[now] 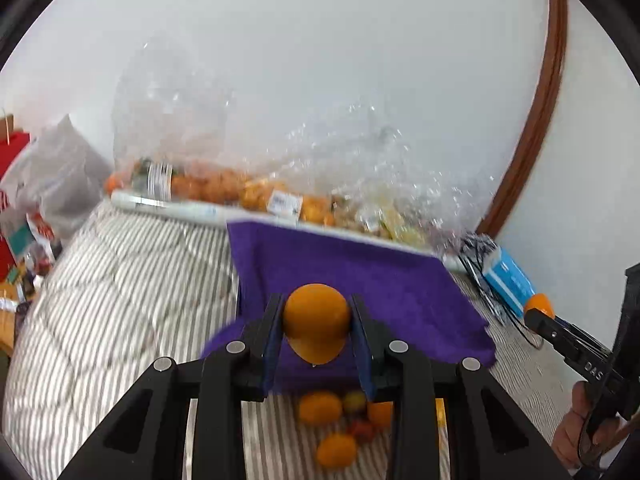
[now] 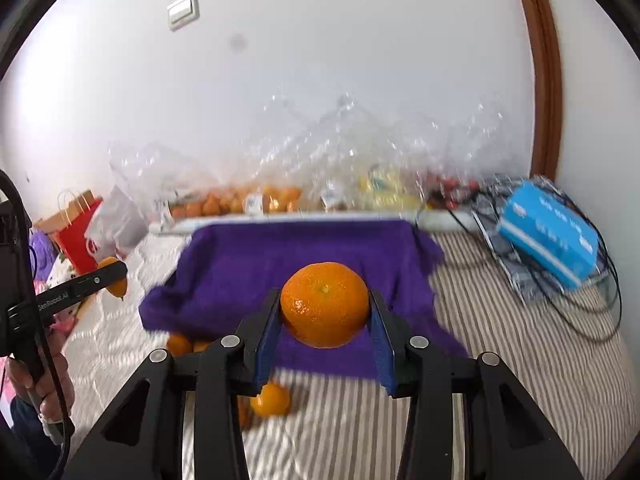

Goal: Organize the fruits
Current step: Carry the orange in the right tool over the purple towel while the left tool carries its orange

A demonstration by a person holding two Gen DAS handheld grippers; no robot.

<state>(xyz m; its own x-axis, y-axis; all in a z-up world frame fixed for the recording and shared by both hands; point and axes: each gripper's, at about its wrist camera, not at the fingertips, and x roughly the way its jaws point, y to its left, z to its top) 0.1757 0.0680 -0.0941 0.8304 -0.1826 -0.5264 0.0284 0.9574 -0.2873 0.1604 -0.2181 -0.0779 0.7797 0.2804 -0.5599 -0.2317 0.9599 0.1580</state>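
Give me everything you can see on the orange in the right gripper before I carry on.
The orange is round, slightly flattened and bright orange, with a glossy, dimpled peel and a small pale green stem scar facing the camera. It looks whole and unbruised. The right gripper is shut on it: the blue-padded fingers press its left and right sides, and its underside hangs free. It is held up in the air in front of the purple cloth, touching nothing else.

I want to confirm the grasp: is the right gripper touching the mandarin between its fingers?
Touching. The right wrist view shows the right gripper with both blue pads pressed against the mandarin, held clear above the purple cloth.
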